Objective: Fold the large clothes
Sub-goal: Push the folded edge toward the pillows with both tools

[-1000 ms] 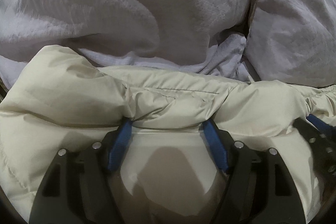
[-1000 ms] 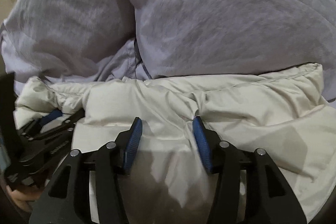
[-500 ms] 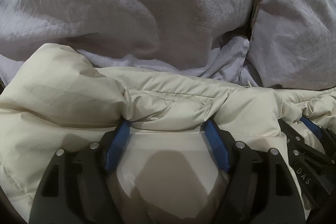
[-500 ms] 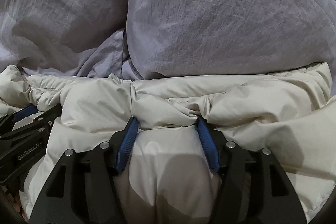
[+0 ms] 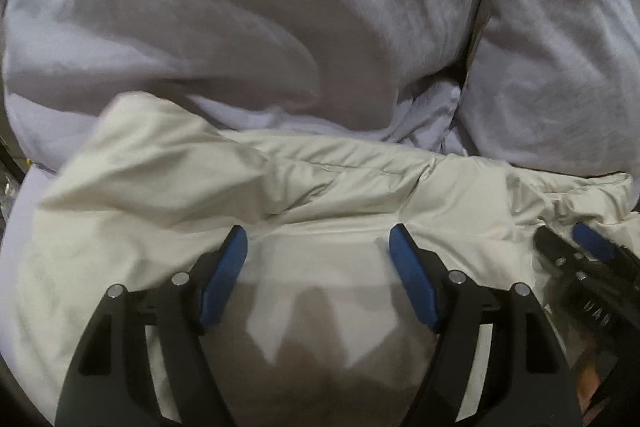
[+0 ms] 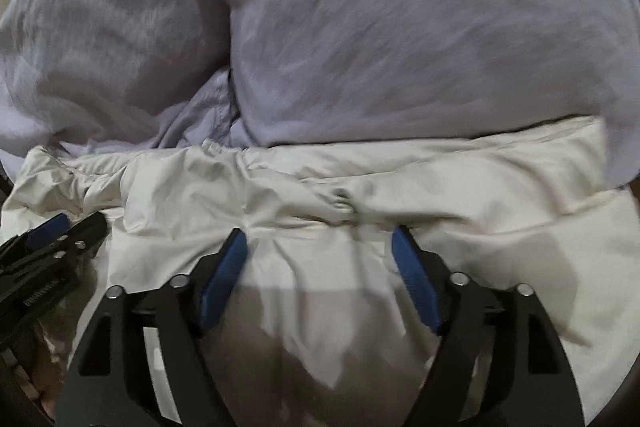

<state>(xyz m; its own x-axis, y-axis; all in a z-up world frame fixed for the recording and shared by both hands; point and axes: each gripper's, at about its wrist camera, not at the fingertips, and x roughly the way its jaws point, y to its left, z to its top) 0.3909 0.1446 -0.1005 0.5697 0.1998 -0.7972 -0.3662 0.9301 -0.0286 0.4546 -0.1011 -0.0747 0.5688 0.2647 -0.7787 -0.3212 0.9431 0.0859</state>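
The cream puffy jacket lies folded across the lower half of both views. Left tool stands spread over it, pinching nothing. Right tool has just been opening, jacket released. Lavender pillows fill the upper frame.

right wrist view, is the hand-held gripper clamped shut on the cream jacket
No, the right hand-held gripper stands wide open, its blue pads apart over the cream jacket, having just been opening.

Right tongs just opened wider, blue pads now clear of the cream jacket fold.
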